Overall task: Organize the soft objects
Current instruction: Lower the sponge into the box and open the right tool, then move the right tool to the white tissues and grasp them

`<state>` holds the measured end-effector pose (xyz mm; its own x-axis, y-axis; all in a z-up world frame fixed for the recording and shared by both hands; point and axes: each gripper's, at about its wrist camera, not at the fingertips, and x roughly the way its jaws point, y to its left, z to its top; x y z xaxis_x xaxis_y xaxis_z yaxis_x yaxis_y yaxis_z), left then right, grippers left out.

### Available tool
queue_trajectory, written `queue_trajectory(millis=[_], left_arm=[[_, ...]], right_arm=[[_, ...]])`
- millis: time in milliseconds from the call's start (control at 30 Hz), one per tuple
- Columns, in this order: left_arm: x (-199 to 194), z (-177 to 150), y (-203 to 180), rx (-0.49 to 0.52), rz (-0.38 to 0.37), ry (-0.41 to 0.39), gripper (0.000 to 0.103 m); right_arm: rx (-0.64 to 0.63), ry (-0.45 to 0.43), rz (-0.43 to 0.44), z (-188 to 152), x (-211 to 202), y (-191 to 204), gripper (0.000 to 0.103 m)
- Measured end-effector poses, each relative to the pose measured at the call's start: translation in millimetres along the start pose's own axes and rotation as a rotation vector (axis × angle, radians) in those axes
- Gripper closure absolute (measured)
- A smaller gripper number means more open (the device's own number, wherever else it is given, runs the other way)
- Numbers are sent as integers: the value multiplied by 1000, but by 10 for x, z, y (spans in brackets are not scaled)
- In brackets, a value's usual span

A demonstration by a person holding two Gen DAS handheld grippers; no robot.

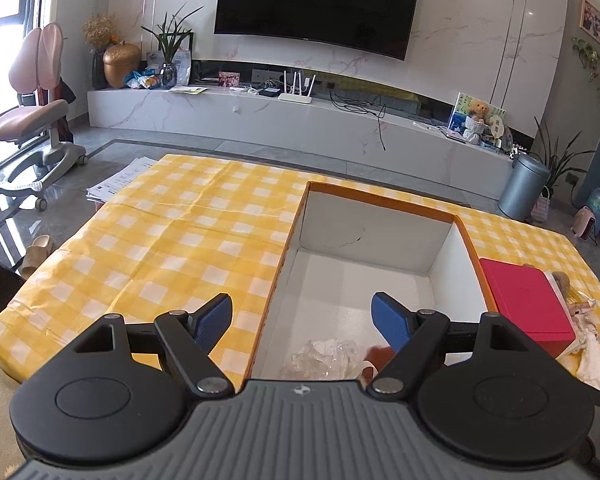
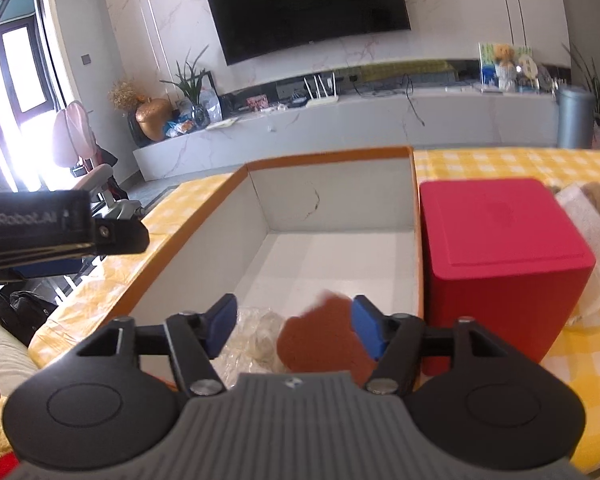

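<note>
Task part done, by my reading: brown soft item [image 2: 320, 340] and clear wrap [image 1: 326, 358] lie in the box [image 1: 380, 236], both hand-held grippers, left [image 1: 302, 322] and right [image 2: 294, 328], released; pale soft items [image 1: 592, 344] remain on the counter [image 1: 160, 240].

Worktop [image 1: 172, 232]: covered with yellow-and-white checked cloth. Directly on it: open cardboard box [image 1: 380, 236], white inside, orange rim; red box [image 1: 528, 304], closed, just beside the cardboard box's right wall; crumpled white and pale soft items [image 1: 592, 356] beside the red box, near the worktop's right edge.
</note>
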<state>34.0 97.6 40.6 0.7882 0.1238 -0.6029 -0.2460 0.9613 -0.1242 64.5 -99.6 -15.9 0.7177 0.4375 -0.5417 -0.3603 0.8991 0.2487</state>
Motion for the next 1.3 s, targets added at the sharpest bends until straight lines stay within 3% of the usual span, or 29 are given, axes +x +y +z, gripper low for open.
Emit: queue_trajectory(millis=[267,700,867,933,1067,1200,1300], left_arm=[[-79,11,-22,4,2,-27,10],[-488,8,-411,124,-41,-208,10],[-655,7,-589,127,-89,-279,16],[-694,-25,-695,171,-125,-290,17],[-756,-137,-975,270,-161,-323,29],[-769,-190,-1168,240,-196,-339,28],[-744,-275,-1348,309,-201,-353,28]], right_arm=[[-28,-52,-18,19,-114,37,24],[-45,-95,-92,84,-468,-77,24],[-8,-106,-161,163,-712,-274,24],[17,-110,-187,205,-827,-380,24],[60,-127,-233,295,-1085,-613,24],[81,-140,-313,353,-1371,-905,24],[117,-146,-388,368,-1567,-1195,17]])
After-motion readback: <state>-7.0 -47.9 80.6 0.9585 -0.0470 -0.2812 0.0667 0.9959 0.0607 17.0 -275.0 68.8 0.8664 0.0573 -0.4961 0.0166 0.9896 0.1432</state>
